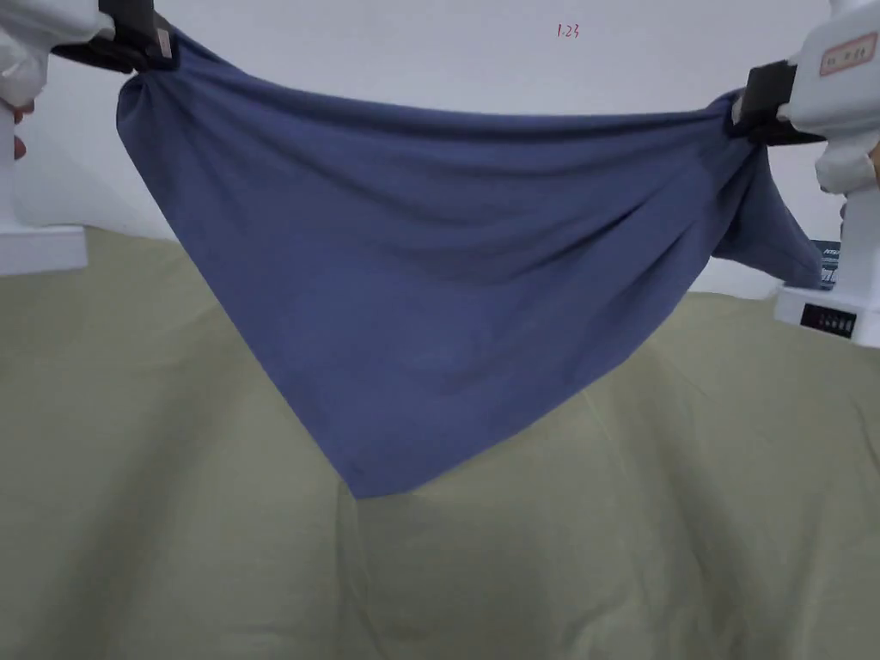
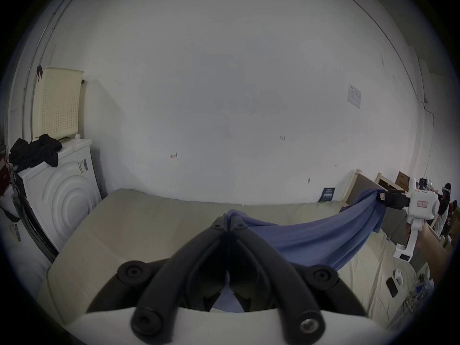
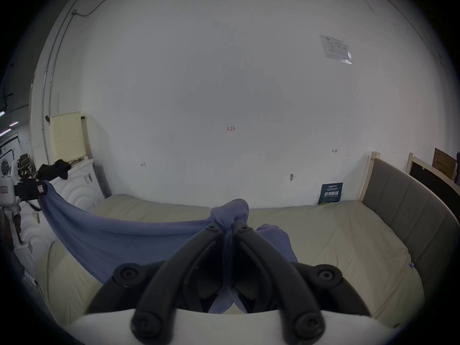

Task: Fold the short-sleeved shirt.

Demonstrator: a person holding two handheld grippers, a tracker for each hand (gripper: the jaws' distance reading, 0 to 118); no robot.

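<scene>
A blue short-sleeved shirt (image 1: 430, 258) hangs in the air, stretched between both grippers above the bed (image 1: 172, 516). Its lower edge droops to a point just over the sheet. My left gripper (image 1: 146, 43) is shut on the shirt's upper left corner, my right gripper (image 1: 748, 107) on the upper right, where a loose flap hangs down. In the left gripper view the jaws (image 2: 229, 222) pinch blue cloth (image 2: 311, 238) that runs off to the right gripper (image 2: 388, 197). In the right gripper view the jaws (image 3: 229, 227) hold a bunch of the shirt (image 3: 112, 238), with the left gripper (image 3: 32, 190) far left.
The bed carries a pale green sheet (image 3: 323, 238) and a grey padded headboard (image 3: 403, 201) on the right. A white wall stands behind. A washing machine (image 2: 59, 188) with dark clothes (image 2: 34, 151) on top is at the left. A phone (image 2: 392, 287) lies near the bed's edge.
</scene>
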